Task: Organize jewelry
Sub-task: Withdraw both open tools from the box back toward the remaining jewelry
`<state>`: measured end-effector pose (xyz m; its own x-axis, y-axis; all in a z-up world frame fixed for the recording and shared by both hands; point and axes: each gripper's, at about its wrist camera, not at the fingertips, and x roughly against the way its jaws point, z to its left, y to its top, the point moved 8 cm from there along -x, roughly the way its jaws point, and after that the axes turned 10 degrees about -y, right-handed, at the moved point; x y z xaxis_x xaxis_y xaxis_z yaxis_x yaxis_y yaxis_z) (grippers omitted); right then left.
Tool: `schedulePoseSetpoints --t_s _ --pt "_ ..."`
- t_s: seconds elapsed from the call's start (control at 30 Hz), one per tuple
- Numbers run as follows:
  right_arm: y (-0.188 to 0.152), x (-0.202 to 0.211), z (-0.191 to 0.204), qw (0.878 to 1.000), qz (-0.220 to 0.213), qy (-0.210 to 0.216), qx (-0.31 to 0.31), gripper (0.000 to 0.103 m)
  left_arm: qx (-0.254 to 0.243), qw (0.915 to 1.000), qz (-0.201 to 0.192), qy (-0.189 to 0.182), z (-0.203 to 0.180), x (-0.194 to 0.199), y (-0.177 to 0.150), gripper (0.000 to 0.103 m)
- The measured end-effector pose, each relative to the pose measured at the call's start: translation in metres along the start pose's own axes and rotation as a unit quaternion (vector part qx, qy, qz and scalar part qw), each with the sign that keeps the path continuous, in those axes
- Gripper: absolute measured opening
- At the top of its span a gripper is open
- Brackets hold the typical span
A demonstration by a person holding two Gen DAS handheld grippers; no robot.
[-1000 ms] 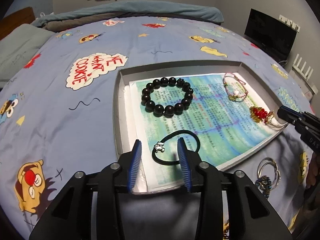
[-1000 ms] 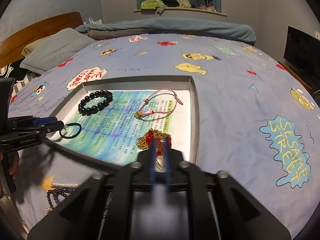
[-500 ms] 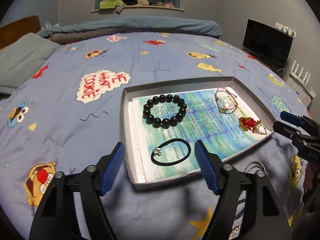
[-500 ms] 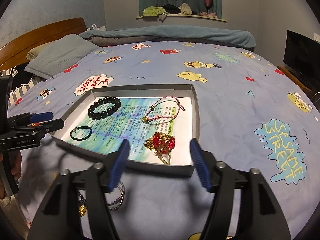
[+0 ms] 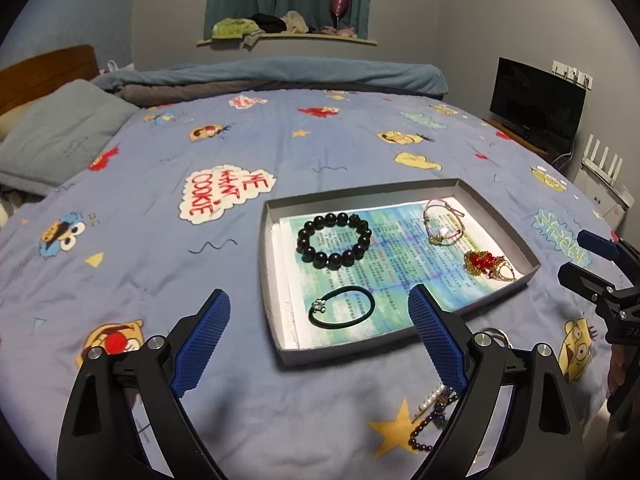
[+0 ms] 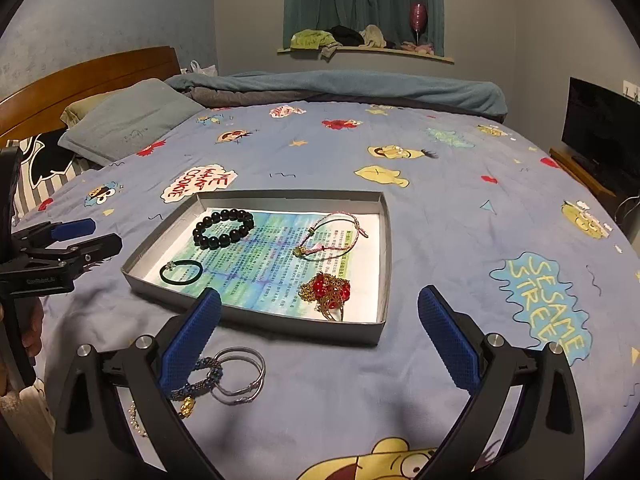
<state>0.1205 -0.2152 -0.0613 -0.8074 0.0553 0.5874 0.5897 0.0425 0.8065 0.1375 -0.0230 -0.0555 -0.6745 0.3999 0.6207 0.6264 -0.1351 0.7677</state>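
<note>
**Jewelry half sorted, both grippers empty**

Left wrist view: left gripper [image 5: 318,346] spread wide, holding nothing, hovering just short of the tray's near edge. Tray [image 5: 267,264] sits flat on the bed [image 5: 160,216], lined with a printed sheet. Four pieces inside, each apart from the others, so nothing tangles: black bead bracelet [image 5: 334,240] far left, black hair tie [image 5: 342,312] near left, pink cord bracelet [image 5: 442,226] far right, red-gold ornament [image 5: 486,266] near right. Bead strands [image 5: 430,416] lie on the bed under the right finger, outside the tray.

Right wrist view: right gripper [image 6: 318,350] also wide and empty, pulled back from the tray. Unsorted pile on the bed, near the tray's front wall: silver bangles [image 6: 242,376], dark blue bead bracelet [image 6: 200,378] overlapping them. My guess: wide jaws are staged for the next pick from that pile; overlap risks lifting two at once.
</note>
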Motion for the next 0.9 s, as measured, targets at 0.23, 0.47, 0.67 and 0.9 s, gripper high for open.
schedulePoseSetpoints --t_s 0.23,0.47,0.67,0.9 --pt "-0.001 0.019 0.001 1.000 -0.009 0.001 0.001 0.097 -0.010 0.9998 -0.014 0.004 -0.008 0.023 0.000 0.091" --pt "-0.002 0.035 0.003 1.000 -0.015 0.001 0.005 0.097 -0.010 0.9996 -0.026 -0.002 -0.012 0.044 -0.006 0.092" --pt "-0.006 0.045 0.004 1.000 -0.016 0.000 0.010 0.097 -0.006 0.9995 -0.029 -0.006 -0.014 0.057 -0.016 0.092" --pt "-0.015 0.050 0.004 1.000 -0.017 -0.008 0.020 0.097 -0.005 0.9997 -0.025 -0.008 -0.014 0.064 -0.032 0.093"
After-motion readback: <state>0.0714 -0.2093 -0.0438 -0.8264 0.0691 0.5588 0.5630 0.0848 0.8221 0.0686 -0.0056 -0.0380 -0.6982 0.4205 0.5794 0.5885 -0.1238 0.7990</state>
